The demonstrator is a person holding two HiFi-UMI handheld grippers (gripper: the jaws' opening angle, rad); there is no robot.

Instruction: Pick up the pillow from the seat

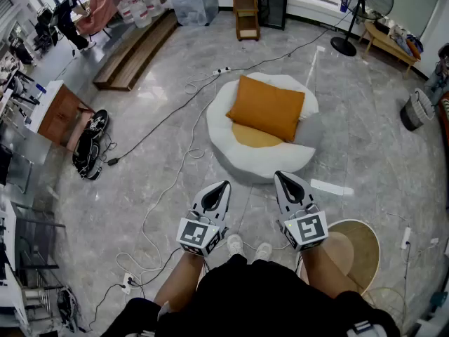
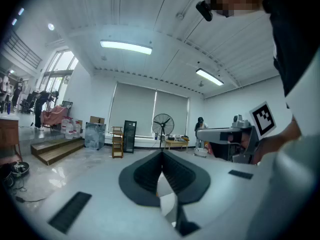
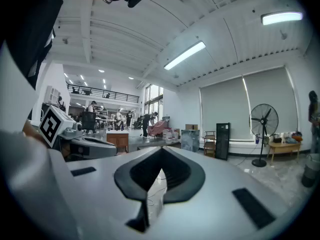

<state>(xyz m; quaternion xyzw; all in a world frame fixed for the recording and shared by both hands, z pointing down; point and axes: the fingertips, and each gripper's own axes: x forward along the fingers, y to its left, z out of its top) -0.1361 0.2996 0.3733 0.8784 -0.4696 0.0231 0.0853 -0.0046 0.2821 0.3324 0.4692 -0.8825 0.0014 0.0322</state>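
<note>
An orange pillow (image 1: 266, 107) lies tilted on the round white floor seat (image 1: 238, 161), over a yellow patch in the seat's middle. Both grippers hang near my body, well short of the seat. The left gripper (image 1: 225, 184) is shut and empty, its tip pointing toward the seat's near left rim. To its right, the right gripper (image 1: 277, 175) is also shut with nothing in it. In the left gripper view the left gripper (image 2: 161, 154) points level across the room, jaws together. The right gripper (image 3: 161, 150) looks the same in the right gripper view. Neither gripper view shows the pillow.
White cables (image 1: 163, 195) snake over the grey floor left of the seat. A round wooden stool (image 1: 354, 248) stands at my right. A standing fan (image 1: 356, 5), a wooden shelf (image 1: 245, 9), a step platform (image 1: 135, 51) and a small wooden cabinet (image 1: 59, 114) ring the room. A person (image 1: 70, 16) works far left.
</note>
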